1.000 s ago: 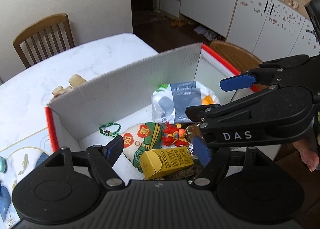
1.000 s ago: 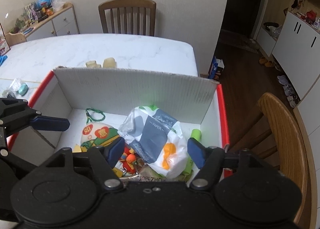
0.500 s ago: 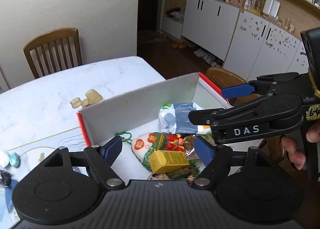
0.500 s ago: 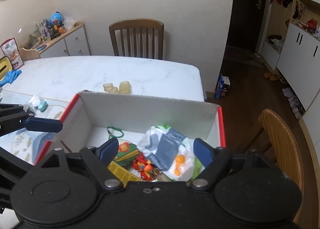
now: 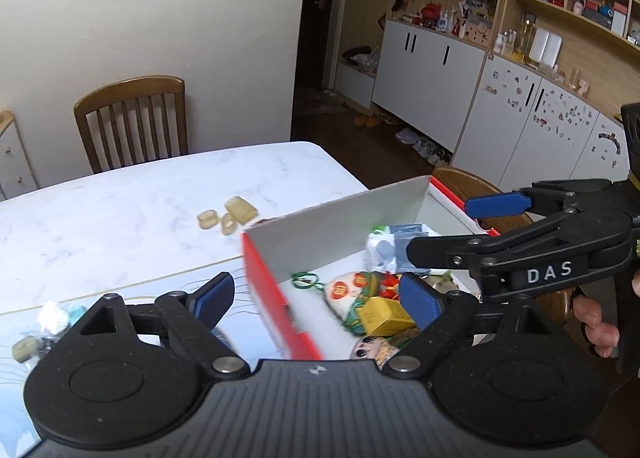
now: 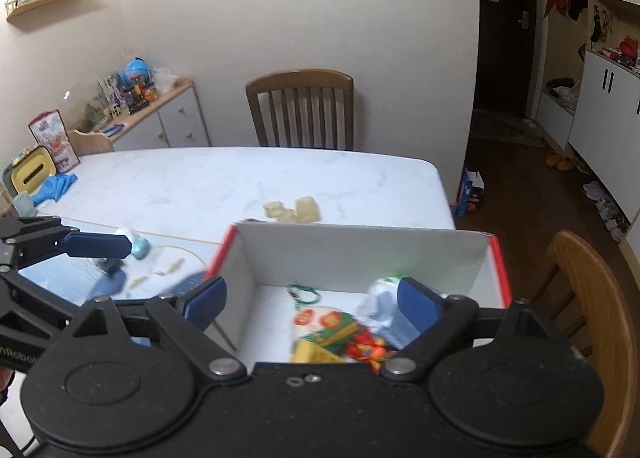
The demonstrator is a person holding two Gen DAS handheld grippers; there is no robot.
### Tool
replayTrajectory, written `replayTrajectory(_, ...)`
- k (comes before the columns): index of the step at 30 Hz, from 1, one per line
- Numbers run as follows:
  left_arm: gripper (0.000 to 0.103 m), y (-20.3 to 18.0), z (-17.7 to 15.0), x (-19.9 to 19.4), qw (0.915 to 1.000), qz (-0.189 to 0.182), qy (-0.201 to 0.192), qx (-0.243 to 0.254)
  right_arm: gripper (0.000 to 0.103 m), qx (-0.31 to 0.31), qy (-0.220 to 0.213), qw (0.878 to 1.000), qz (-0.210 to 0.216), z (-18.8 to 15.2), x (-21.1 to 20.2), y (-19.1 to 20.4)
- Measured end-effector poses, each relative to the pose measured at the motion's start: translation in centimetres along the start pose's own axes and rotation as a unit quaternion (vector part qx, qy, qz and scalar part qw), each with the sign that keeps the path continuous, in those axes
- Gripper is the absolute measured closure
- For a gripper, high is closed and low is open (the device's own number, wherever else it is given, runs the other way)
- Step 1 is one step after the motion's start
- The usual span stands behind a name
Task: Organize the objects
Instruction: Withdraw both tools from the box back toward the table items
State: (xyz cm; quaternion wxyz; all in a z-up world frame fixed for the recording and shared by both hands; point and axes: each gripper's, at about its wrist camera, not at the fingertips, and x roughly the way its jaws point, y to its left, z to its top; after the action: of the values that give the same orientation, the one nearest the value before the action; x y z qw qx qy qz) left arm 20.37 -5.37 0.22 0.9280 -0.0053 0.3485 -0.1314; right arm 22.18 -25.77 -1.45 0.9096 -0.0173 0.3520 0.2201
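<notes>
A red-edged white cardboard box (image 5: 340,218) stands at the table's near right corner; it also shows in the right wrist view (image 6: 360,254). Inside lie a yellow carton (image 5: 386,316), a green-and-white pouch (image 5: 348,290), a red toy (image 6: 366,348), a green bead string (image 5: 306,280) and a white plastic bag (image 5: 384,248). My left gripper (image 5: 316,298) is open and empty, held above the box's left wall. My right gripper (image 6: 312,304) is open and empty, above the box; its fingers (image 5: 498,204) show at the right of the left wrist view.
Yellowish small pieces (image 5: 230,214) lie on the white marble table (image 5: 120,210) behind the box. Small items including a teal one (image 6: 140,248) sit on a mat at the left. Wooden chairs stand at the far side (image 6: 300,110) and the right (image 6: 588,298). Cabinets line the right wall.
Both grippers have pulled up and back from the box, both staying open. The box now looks smaller and lower in both views, with more table showing.
</notes>
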Motion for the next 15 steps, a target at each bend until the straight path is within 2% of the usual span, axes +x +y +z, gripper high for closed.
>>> replayTrajectory(6,0.013,4.2,-0.8,-2.0,0.9998,0.005,-0.007,-0.017,0.007,0.007,-0.012,1.0,0.007,-0.1,0.0,3.5)
replayTrajectory(15,0.013,11.1,-2.6,-4.2,0.9986,0.026,-0.016,-0.042,0.006,-0.009,-0.002,1.0,0.019,0.1,1.4,9.5)
